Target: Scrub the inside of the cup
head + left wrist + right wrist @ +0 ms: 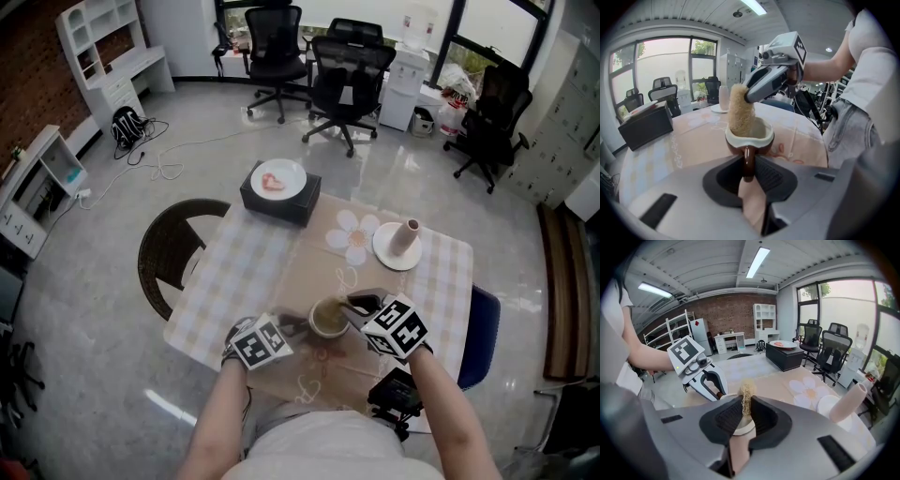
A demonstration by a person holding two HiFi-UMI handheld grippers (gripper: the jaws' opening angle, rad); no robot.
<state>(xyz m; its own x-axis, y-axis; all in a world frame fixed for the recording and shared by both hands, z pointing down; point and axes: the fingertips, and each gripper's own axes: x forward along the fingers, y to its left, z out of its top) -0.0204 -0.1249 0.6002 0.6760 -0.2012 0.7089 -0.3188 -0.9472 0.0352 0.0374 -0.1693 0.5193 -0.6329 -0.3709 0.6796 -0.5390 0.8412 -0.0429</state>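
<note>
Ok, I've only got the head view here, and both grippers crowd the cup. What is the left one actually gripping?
Observer: The left gripper is shut on the brown handle of the cup, which is upright.
Operator: And the right one?
Observer: The right gripper is shut on a tan loofah scrubber. The left gripper view shows its lower end down inside the cup's cream interior.

Overhead head view; opposed gripper views (sharing cup).
</note>
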